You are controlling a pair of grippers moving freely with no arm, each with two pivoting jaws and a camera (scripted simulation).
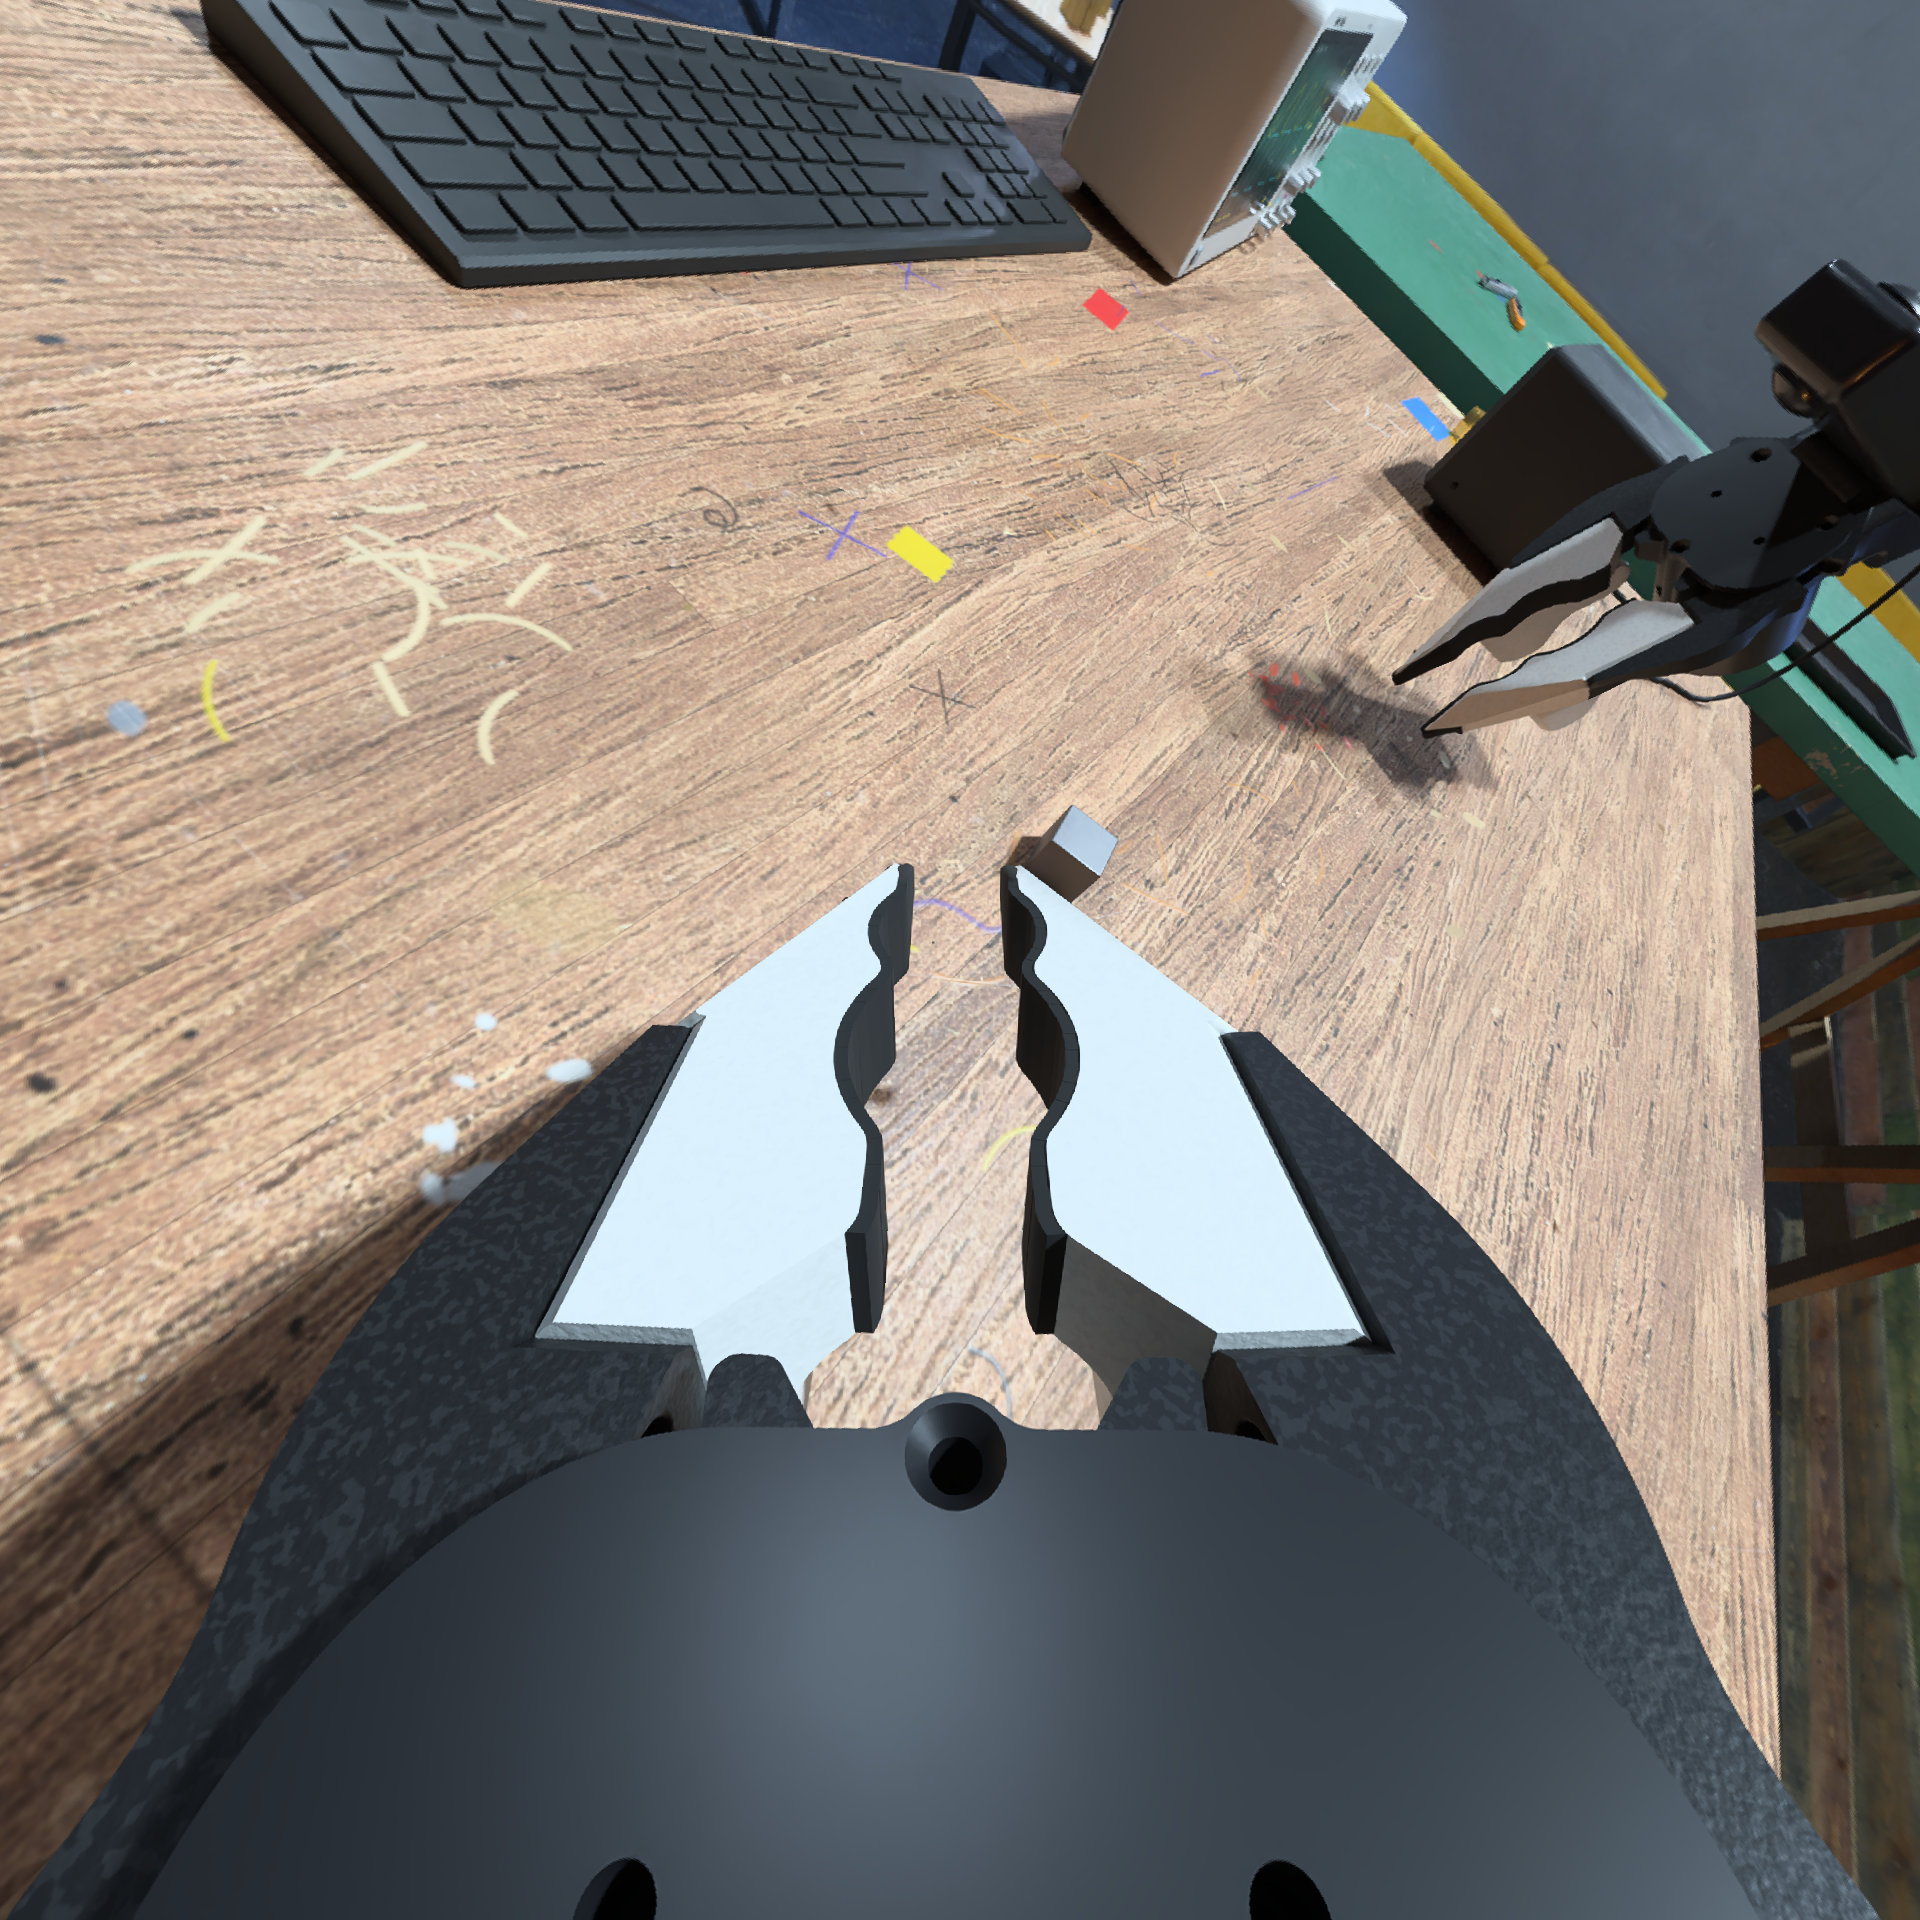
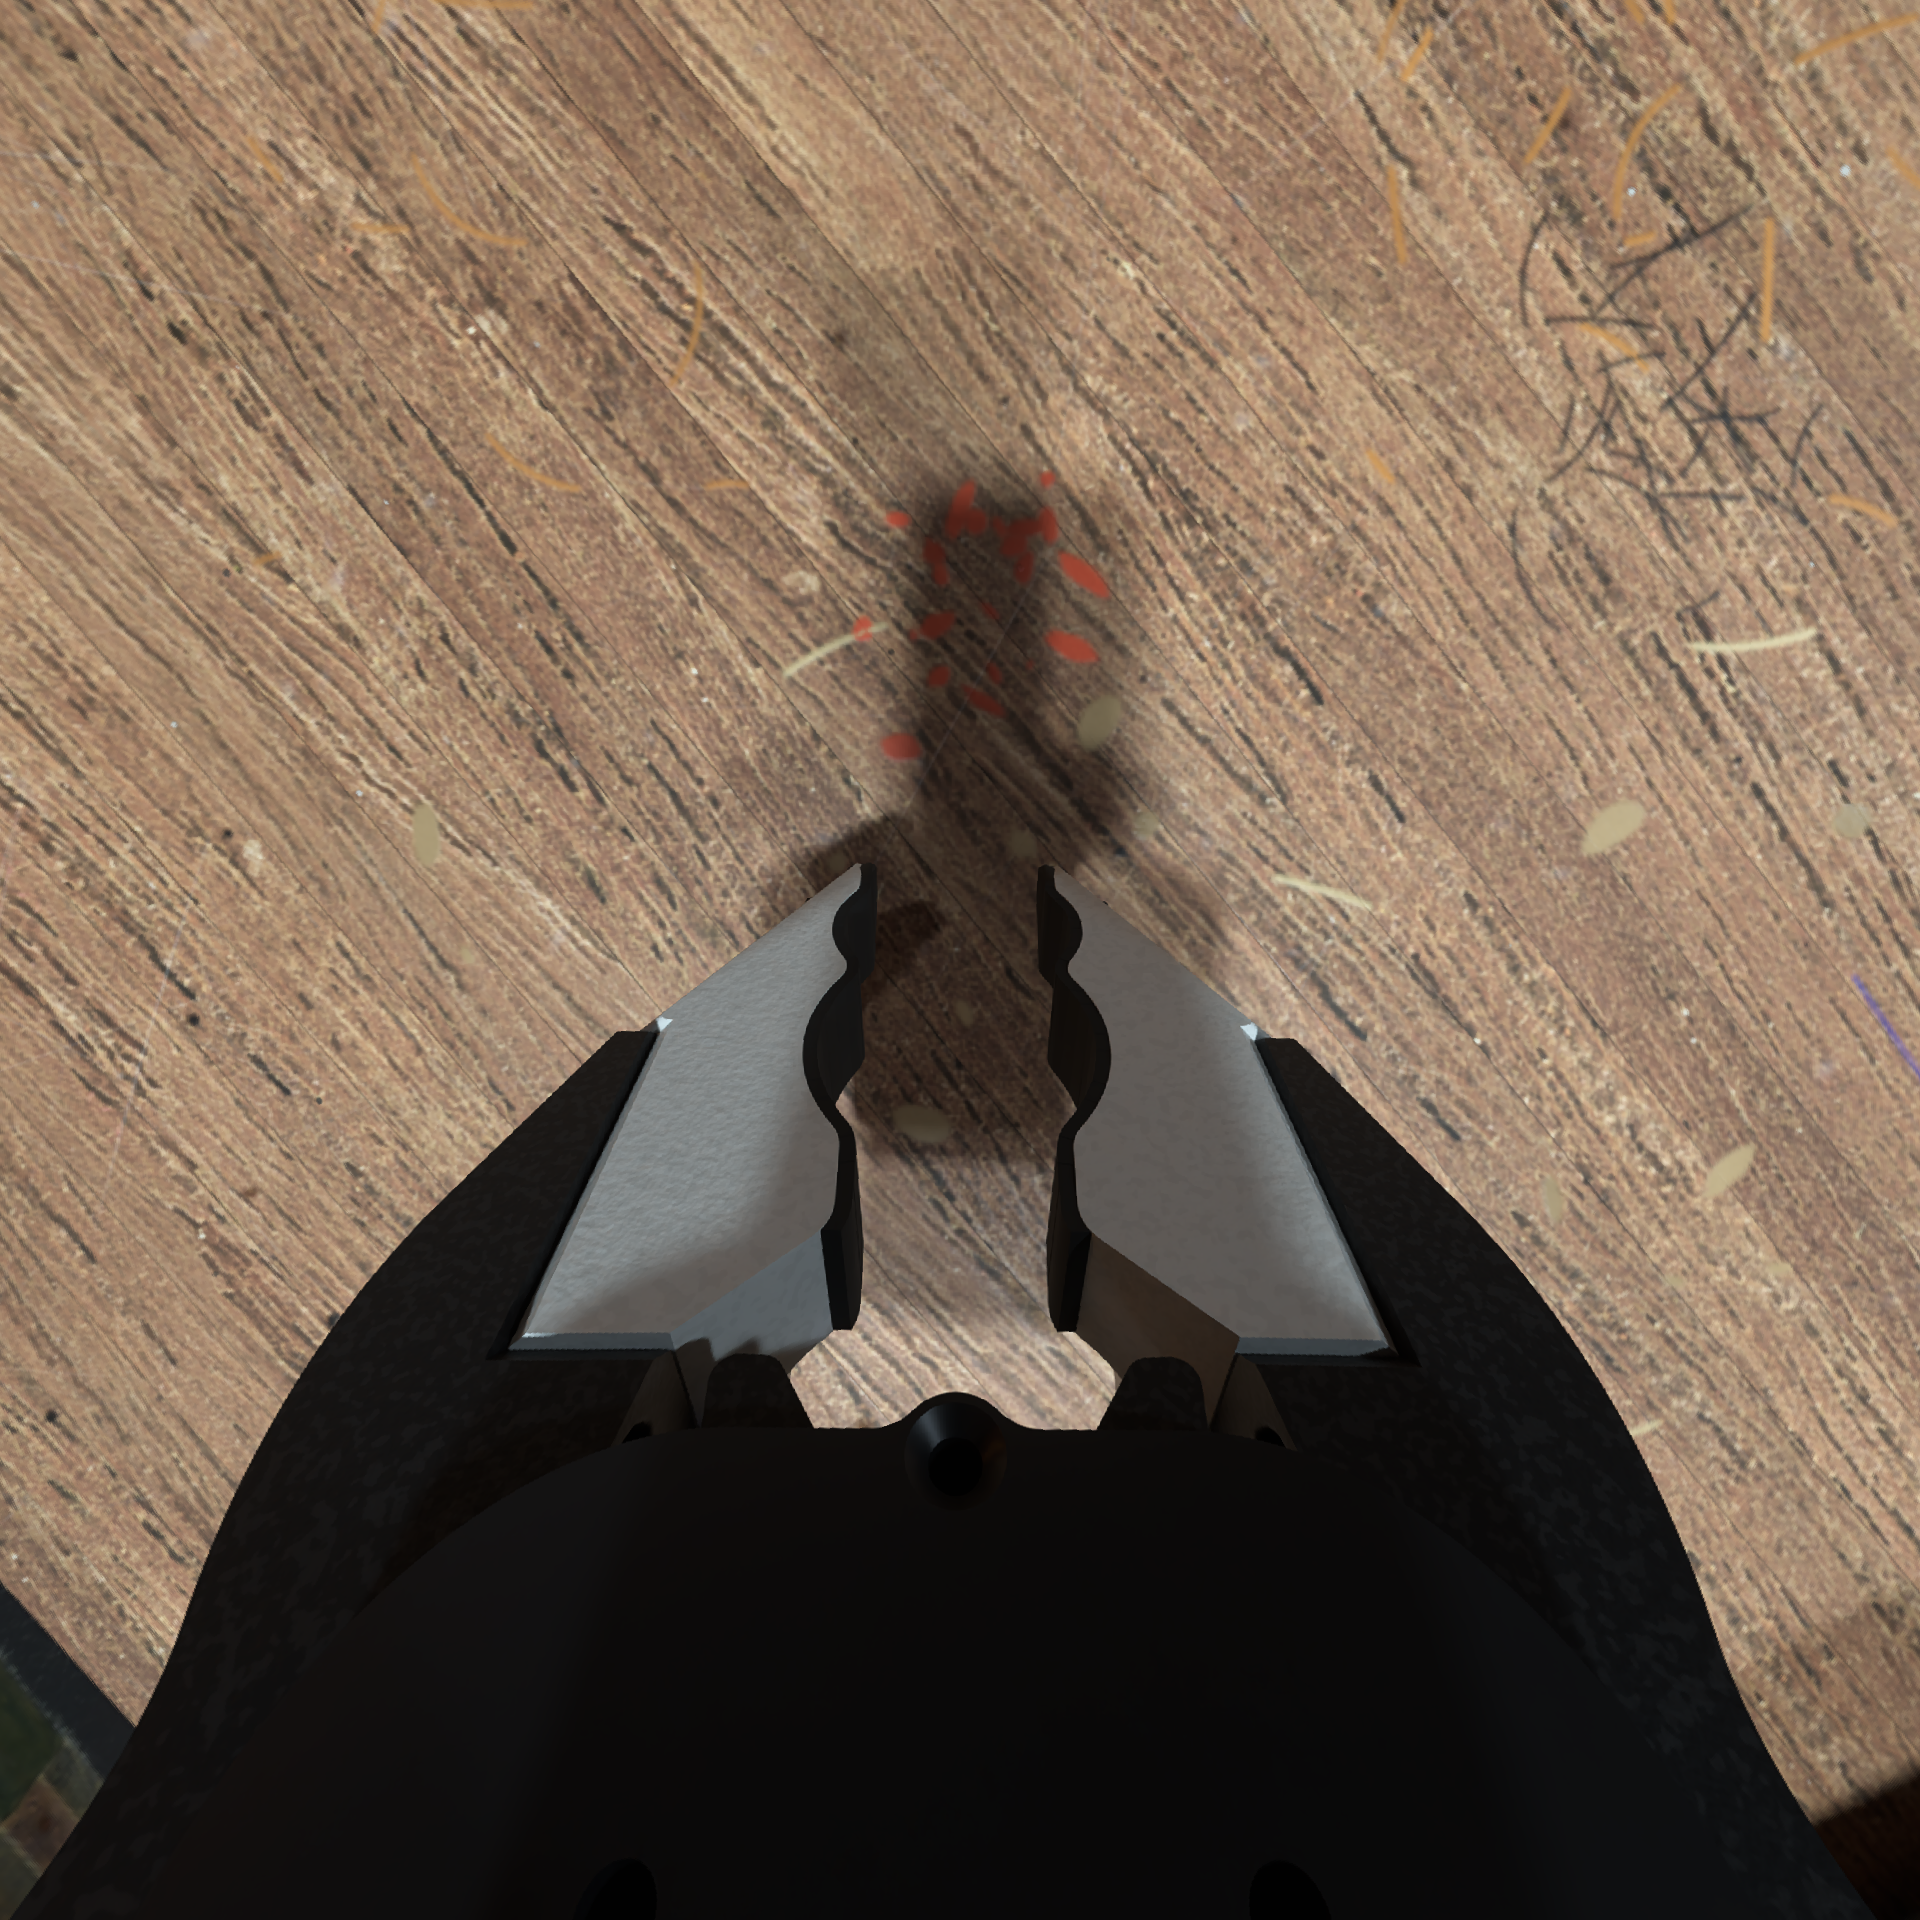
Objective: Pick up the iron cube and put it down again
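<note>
In the left wrist view the left gripper [image 1: 956, 883], jaws apart and empty, points just left of the iron cube [image 1: 1075, 852] resting on the worktop [image 1: 520, 831], likely lining up a grasp, while the right wrist view shows the right gripper [image 2: 956, 883] poised over bare wood, jaws apart, no cube in sight.

Bright light from above makes the wooden surface [image 1: 520, 831] look warm, a soft dark shadow sits under the right tool [image 2: 957, 883], and straight things bend near the picture edges
</note>
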